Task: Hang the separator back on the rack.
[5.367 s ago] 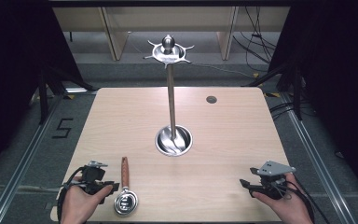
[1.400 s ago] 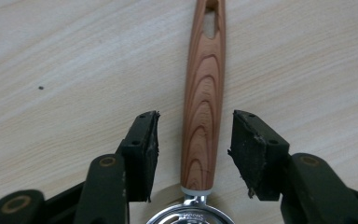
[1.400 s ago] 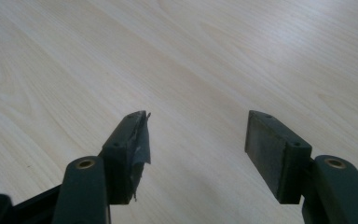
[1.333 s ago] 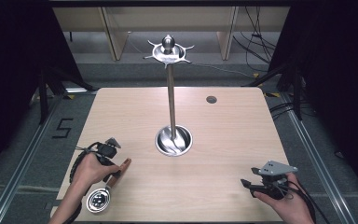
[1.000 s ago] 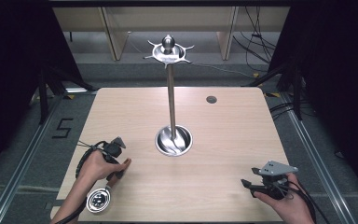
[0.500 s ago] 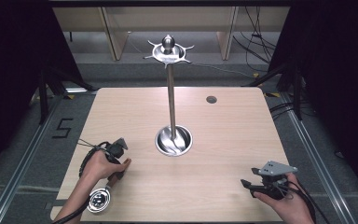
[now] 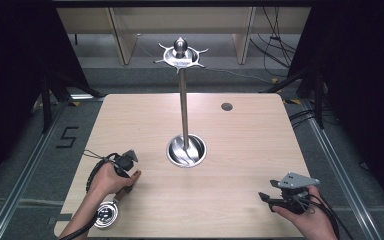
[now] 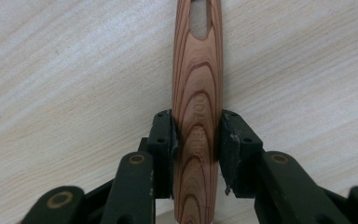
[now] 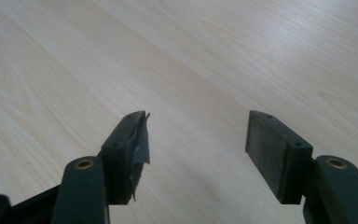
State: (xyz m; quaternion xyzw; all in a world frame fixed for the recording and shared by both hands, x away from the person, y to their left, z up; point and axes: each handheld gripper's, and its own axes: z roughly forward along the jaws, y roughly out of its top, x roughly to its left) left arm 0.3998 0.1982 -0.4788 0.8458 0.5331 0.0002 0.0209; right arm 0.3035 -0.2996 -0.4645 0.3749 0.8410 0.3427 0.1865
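Left gripper [image 8: 196, 140] is down on the wooden handle [image 8: 196, 93] of a utensil lying flat on the worktop [image 7: 250, 150]. The jaws have just been closing and now sit on either side of the handle, both pads looking flush to its flanks about midway along the part in sight; slotted hanging hole in the handle sits beyond the jaws, further from the hand

In the high view the left gripper [image 7: 126, 162] is at the near-left of the worktop, the person's left hand [image 7: 111, 180] wrapped round it. The utensil's round metal head [image 7: 106, 214] pokes out behind the hand near the front edge, the handle running from it forward under the hand toward the jaws. What kind of utensil it is, I can't tell from the head alone

Right gripper [image 9: 196, 140]: jaws wide apart, nothing between them, bare wood under them. One pad has a torn bit of tape hanging off it. In the high view the right gripper [image 7: 272, 199] is at the near-right, well apart from the utensil

Metal hanging stand [image 7: 184, 100] upright mid-worktop: round dished base, thin pole, hooked crown on top. Well apart from both grippers
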